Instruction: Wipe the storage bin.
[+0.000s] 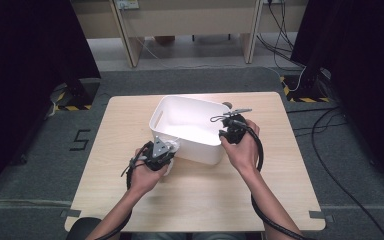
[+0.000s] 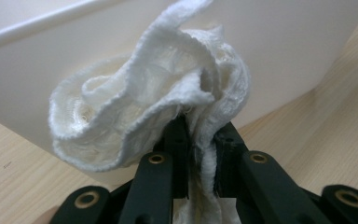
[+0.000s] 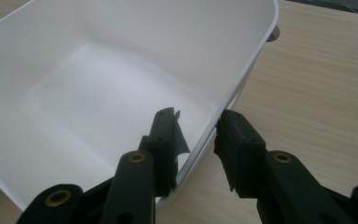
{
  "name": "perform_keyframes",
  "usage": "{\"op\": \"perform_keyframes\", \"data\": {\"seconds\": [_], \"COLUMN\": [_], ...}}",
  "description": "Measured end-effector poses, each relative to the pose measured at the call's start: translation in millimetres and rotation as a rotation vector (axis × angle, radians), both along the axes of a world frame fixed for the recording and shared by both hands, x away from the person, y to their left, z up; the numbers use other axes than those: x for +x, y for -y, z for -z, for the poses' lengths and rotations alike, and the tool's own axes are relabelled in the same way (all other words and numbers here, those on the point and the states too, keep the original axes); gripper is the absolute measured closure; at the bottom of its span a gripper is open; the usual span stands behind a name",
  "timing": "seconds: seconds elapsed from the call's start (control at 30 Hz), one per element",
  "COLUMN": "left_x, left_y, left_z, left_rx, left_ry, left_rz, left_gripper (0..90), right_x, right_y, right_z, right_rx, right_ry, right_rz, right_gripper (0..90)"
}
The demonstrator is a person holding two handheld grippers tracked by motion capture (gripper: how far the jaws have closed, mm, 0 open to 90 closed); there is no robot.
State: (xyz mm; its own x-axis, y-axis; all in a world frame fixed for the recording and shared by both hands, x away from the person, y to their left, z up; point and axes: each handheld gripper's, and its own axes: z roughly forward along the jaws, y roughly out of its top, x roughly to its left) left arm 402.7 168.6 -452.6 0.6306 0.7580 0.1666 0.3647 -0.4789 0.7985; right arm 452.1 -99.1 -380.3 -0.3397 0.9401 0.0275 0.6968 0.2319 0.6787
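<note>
The left gripper (image 2: 200,140) is clamped on a bunched white cloth (image 2: 144,102), held just off the bin's (image 1: 192,150) near wall toward its left corner, probably ready to wipe it. The right gripper (image 3: 198,135) straddles the bin's right rim, one jaw inside and one outside; whether the pads press it I cannot tell, though it looks placed to steady the bin near the table's (image 1: 280,200) far edge. Both forearms reach forward from the near edge, hands wrapped around the gripper bodies.

place: lab or recording room | evidence: taped floor stands (image 1: 72,102), trailing cables (image 1: 330,150), bare wooden table (image 1: 130,200)
</note>
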Motion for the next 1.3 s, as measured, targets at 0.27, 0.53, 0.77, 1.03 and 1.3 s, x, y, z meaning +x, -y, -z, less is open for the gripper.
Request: {"op": "perform_keyframes", "data": {"seconds": [0.27,0.53,0.77,1.03,1.3], "left_x": [1.6,2.8,3.9,5.3,6.0], "left_y": [0.8,1.1,1.3,2.4,1.9], "left_z": [7.8,15.2,18.9,23.7,26.5], "left_rx": [0.017,0.024,0.033,0.039,0.047], "left_ry": [-0.020,-0.034,-0.046,-0.061,-0.074], "left_rz": [0.001,-0.004,-0.003,-0.004,-0.003], "left_gripper": [78.9,78.9,78.9,78.9,78.9], "right_x": [0.0,-0.1,-0.1,0.0,-0.5], "right_y": [-0.3,-0.7,-0.8,-0.9,-1.6], "right_z": [0.0,-0.1,-0.2,-0.1,-0.4], "right_rx": [-0.003,-0.003,-0.002,-0.001,-0.002], "right_ry": [0.003,0.004,0.005,0.004,0.004], "right_rz": [-0.002,-0.005,-0.005,-0.004,-0.004], "right_gripper": [67.2,67.0,66.9,66.9,66.7]}}
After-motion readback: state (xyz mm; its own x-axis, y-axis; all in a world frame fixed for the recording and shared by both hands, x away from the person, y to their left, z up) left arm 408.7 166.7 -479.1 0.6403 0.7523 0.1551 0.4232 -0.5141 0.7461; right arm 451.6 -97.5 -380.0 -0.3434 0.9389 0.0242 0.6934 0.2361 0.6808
